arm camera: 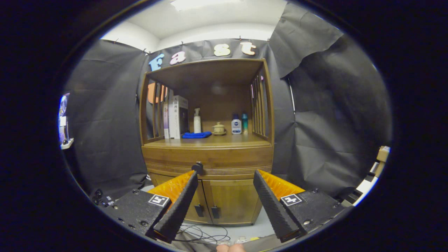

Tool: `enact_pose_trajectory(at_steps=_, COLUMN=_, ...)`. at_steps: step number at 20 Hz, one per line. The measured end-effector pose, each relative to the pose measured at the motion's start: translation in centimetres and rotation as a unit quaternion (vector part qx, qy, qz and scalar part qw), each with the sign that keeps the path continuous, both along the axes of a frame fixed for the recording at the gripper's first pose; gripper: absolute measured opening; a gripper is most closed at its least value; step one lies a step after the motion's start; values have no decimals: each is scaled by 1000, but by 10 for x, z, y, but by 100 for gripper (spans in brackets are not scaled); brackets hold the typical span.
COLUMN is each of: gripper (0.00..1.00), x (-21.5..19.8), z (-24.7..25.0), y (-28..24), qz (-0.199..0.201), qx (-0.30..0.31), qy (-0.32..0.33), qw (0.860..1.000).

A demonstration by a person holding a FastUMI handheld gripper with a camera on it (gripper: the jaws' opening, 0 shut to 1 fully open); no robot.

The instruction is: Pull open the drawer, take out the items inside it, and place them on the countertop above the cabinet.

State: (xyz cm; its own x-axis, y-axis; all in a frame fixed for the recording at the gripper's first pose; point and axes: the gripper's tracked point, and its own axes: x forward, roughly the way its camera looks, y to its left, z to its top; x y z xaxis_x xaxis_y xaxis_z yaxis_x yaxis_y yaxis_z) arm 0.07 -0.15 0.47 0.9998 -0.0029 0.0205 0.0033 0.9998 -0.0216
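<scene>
Drawer (207, 159) was closed, long axis running side to side, knob (197, 167) facing the gripper (224, 175); fingers apart, empty.

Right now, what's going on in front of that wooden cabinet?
A person is holding the tongs open, a little way back from the brown wooden cabinet. The cabinet's drawer is shut, and its small dark knob sits just off one fingertip, untouched. Books, a folded blue cloth and small bottles stand on the wooden countertop above.
</scene>
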Motion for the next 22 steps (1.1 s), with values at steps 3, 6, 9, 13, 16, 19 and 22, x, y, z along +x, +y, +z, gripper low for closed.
enact_pose_trajectory(at_steps=3, gripper=100, x=3, z=-7, y=-3, qz=-4, qx=-7, qy=4, qw=1000)
enact_pose_trajectory(at_steps=6, gripper=100, x=5, z=-10, y=-2, qz=-2, qx=-3, qy=11, qw=1000)
enact_pose_trajectory(at_steps=9, gripper=100, x=9, z=-13, y=-5, qz=-6, qx=-8, qy=11, qw=1000)
enact_pose_trajectory(at_steps=13, gripper=100, x=24, z=-15, y=-6, qz=-10, qx=-10, qy=10, qw=1000)
enact_pose_trajectory(at_steps=16, gripper=100, x=52, z=-16, y=2, qz=-4, qx=-17, qy=14, qw=1000)
enact_pose_trajectory(at_steps=19, gripper=100, x=94, z=-12, y=24, qz=11, qx=-12, qy=15, qw=1000)
enact_pose_trajectory(at_steps=22, gripper=100, x=140, z=-17, y=46, qz=20, qx=-22, qy=21, qw=999)
